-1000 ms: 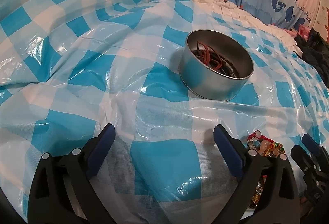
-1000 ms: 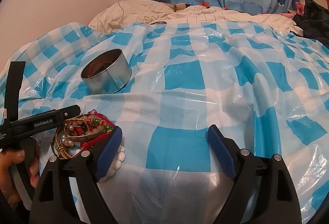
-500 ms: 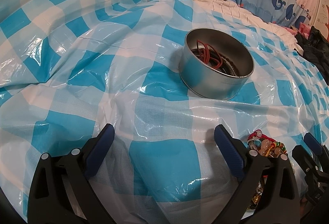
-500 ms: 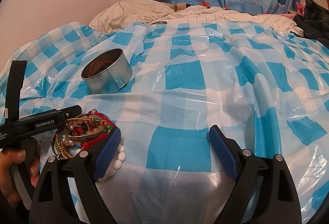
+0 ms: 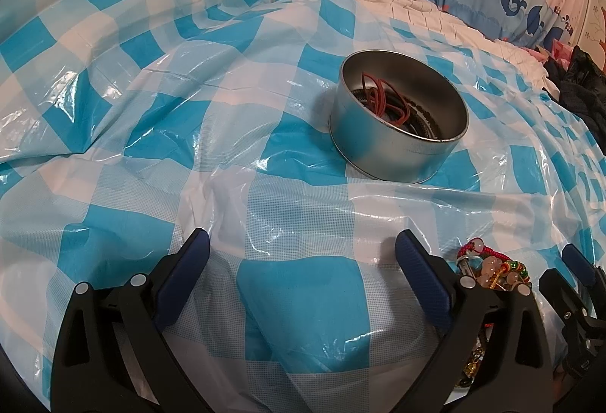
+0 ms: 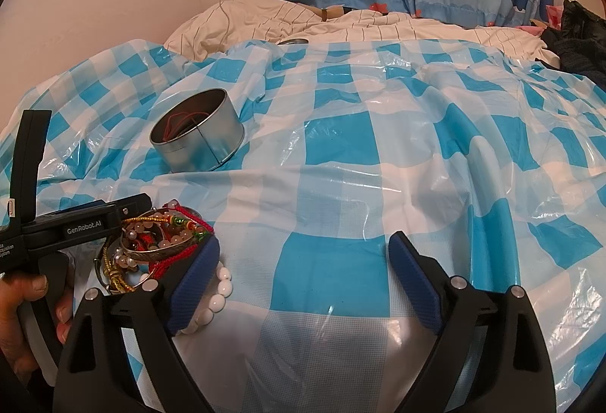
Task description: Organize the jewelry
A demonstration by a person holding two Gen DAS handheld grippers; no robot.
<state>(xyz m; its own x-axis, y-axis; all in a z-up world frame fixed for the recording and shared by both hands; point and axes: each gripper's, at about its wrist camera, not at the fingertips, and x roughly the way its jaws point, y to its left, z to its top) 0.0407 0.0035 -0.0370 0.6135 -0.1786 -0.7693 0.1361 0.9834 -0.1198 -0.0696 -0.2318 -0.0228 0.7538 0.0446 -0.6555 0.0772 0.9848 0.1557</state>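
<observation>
Both tools, left (image 5: 301,254) and right (image 6: 303,257), hang spread and empty over the checked sheet (image 6: 360,155); the bracelet pile (image 6: 159,246) lies between them, probably bound for the tin (image 5: 397,125).

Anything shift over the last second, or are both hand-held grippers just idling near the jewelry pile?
Almost nothing changed. The left hand-held gripper and right hand-held gripper stay open and empty, with only slight camera drift. The jewelry pile beside the white bead bracelet and the metal tin lie where they were.
</observation>
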